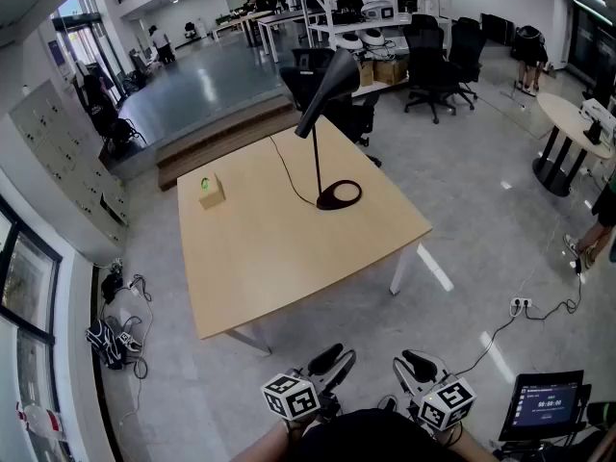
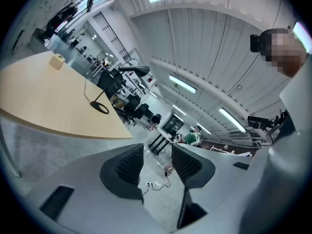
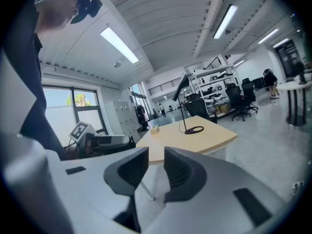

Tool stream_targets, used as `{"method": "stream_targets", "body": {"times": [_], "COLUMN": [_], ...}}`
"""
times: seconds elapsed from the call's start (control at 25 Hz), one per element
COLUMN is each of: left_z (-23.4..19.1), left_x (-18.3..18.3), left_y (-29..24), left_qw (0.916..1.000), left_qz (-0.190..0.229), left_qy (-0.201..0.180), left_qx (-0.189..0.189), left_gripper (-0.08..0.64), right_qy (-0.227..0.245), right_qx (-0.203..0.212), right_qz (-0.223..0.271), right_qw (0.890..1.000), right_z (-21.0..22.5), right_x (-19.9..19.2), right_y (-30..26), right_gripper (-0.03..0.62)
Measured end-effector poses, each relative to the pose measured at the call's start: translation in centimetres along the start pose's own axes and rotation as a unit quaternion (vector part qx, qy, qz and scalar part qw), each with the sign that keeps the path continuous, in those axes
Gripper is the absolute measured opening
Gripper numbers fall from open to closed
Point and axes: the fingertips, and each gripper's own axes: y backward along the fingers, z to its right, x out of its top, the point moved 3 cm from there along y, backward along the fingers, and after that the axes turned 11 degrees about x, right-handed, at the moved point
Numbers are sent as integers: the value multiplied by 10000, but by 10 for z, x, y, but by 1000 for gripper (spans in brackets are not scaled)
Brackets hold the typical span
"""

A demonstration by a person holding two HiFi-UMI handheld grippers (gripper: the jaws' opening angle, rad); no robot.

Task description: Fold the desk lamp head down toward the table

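Lamp stands on the table's far side, head tilted up. Left gripper and right gripper are well short of the table, jaws apart, empty.

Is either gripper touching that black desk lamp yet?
Apart. Head view: left gripper and right gripper hang short of the table, while the desk lamp stands far across it.

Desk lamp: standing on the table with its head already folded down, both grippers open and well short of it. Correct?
No. The head view shows the desk lamp with its head angled upward, not folded down. The rest holds.
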Motion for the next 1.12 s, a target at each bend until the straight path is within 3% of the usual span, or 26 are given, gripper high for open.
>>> {"method": "stream_targets", "body": {"times": [0.32,0.56,1.08,1.12], "left_z": [2,4,40,42], "left_x": [-5,-8,0,-3], "left_y": [9,9,-14,-14], "left_qw": [9999,9999,9977,9976], "left_qz": [-9,1,72,62], "left_qy": [26,-67,-673,-686], "left_qx": [126,125,32,36], "left_gripper": [189,189,189,189], "right_qy": [-92,-116,-151,-182], "right_qx": [98,157,18,58], "right_qz": [5,353,804,809], "right_qw": [9999,9992,9966,9965], "right_z": [-5,-2,25,25], "right_x": [-6,-3,18,15], "right_y": [3,9,38,40], "right_gripper": [103,103,103,71]}}
